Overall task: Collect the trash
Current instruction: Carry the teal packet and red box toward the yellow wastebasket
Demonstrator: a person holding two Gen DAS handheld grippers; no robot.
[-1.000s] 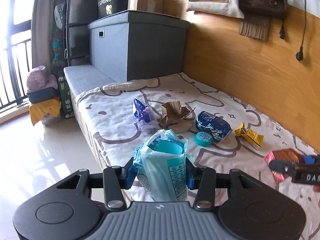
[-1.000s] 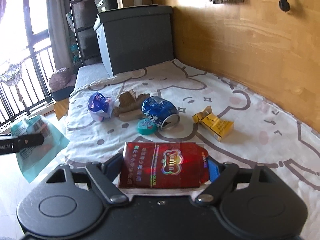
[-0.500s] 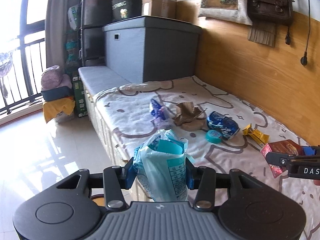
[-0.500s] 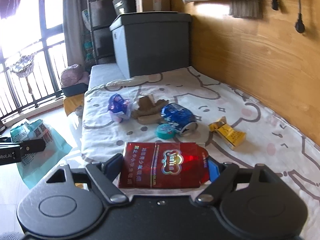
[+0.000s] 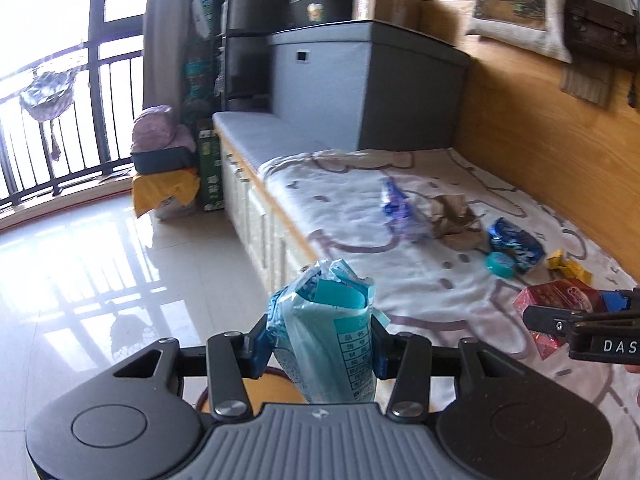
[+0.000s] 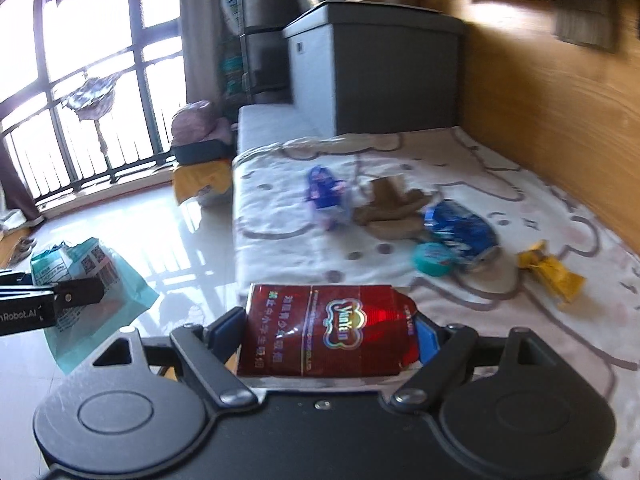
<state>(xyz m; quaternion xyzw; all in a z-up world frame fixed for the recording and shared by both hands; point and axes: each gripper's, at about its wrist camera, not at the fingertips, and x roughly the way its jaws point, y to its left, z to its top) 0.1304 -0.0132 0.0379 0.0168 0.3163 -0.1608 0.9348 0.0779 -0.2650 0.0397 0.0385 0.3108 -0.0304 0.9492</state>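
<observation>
Both claws had something pinched. Left claw (image 5: 322,346) pressed its pads on a pale teal plastic bag (image 5: 326,344), which stood upright between the jaws with a blue-green sheet showing at its crumpled open mouth; what else lay inside could not be told. Right claw (image 6: 330,334) clamped a flattened red cigarette pack (image 6: 326,332) across its width, the printed face turned up. Each claw hung beside the bed's near edge, with shiny floor tiles (image 5: 100,264) below the left one.

On the cartoon-print bedsheet (image 6: 460,160) six loose pieces of trash lay in a cluster, well apart from the claws: one blue-and-purple wrapper (image 6: 326,196), one torn piece of brown cardboard (image 6: 390,208), one crushed blue can (image 6: 460,232), one round teal lid (image 6: 434,260) just beside the can, and one yellow wrapper (image 6: 552,272) nearest the wooden wall (image 6: 540,92).

At the bed's far end stood one large grey storage box (image 5: 372,84), its lid closed, with one dark round tin (image 5: 320,2) and one cardboard carton (image 5: 384,2) on top. A brown circular rim (image 5: 276,374) showed on the floor below the left claw, its contents hidden.
</observation>
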